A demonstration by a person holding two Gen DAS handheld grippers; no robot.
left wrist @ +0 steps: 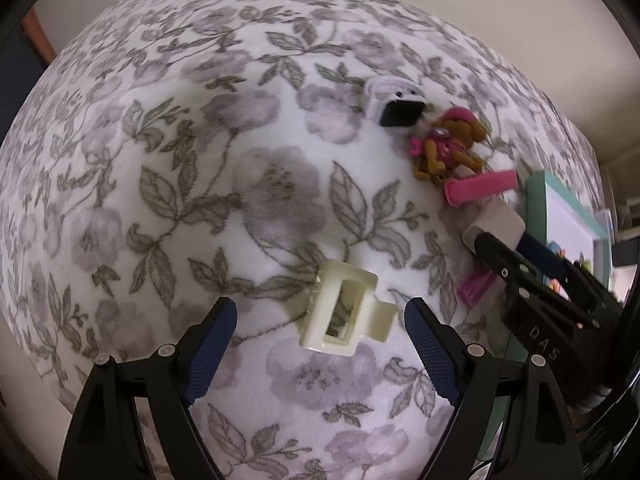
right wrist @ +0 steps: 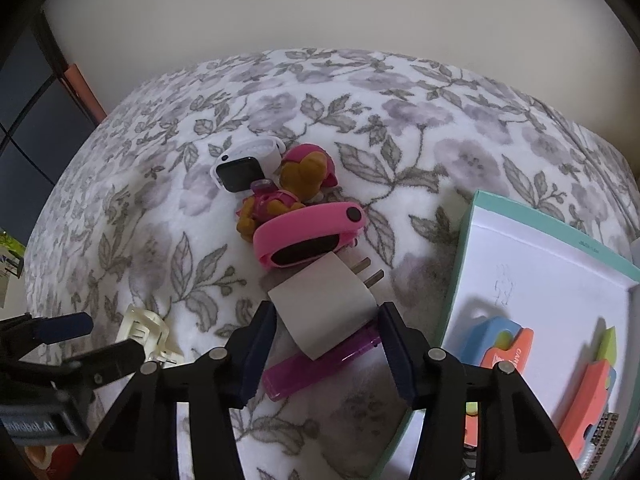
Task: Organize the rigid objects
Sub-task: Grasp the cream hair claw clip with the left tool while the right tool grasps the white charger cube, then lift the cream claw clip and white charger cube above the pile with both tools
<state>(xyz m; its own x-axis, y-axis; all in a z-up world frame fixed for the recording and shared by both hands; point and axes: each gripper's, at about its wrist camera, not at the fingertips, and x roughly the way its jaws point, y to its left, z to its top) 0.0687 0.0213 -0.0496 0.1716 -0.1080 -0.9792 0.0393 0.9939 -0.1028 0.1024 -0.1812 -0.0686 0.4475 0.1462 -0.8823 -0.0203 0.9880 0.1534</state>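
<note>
Right tongs (right wrist: 326, 346): pads pressed against white charger plug (right wrist: 324, 304) | left tongs (left wrist: 320, 340): wide open above hair claw clip (left wrist: 344, 312), nothing held | advice: lift plug straight up, clear of purple lighter (right wrist: 316, 368).

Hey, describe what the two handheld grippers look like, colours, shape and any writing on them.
Both the left gripper and the right gripper are black plastic with angular, open-framed jaws, silver rivets at the joints and dark blue textured pads. In the left wrist view, the right gripper's body shows the pale letters "DAS". No sleeves or cables are clearly visible.
</note>
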